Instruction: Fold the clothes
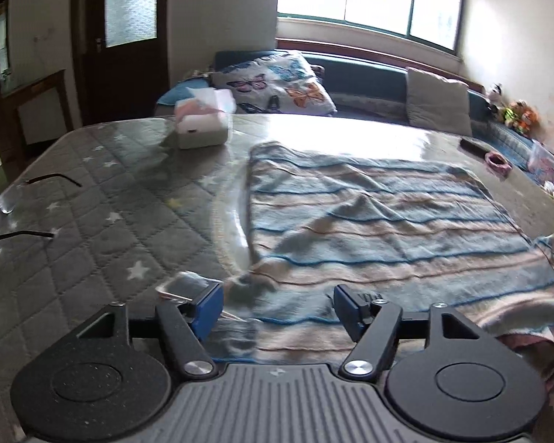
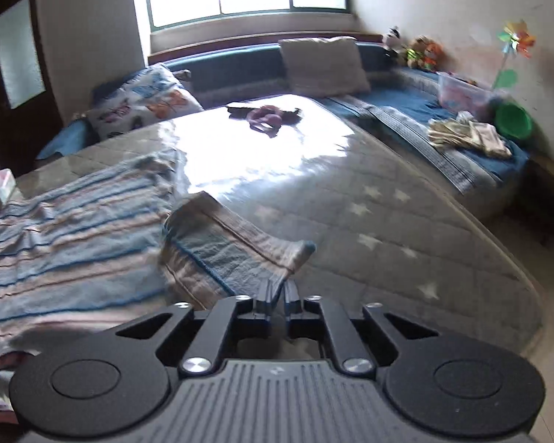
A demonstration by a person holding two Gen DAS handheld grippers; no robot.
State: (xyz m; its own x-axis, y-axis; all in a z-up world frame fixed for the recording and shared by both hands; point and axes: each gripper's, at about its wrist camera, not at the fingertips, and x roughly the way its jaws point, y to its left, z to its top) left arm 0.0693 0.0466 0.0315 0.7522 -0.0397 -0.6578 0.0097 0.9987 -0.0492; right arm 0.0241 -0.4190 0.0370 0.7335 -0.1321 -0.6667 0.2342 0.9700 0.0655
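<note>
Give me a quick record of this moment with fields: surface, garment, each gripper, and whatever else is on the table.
surface: table under a grey quilted star-print cover with a clear sheet on top
garment: striped cloth, blue and beige, spread mostly flat, wrinkled
left gripper: open, above the cloth's near left corner, holding nothing
right gripper: shut on the cloth's right corner, which is lifted and folding over
other items: tissue box, glasses, pink ring-shaped object
</note>
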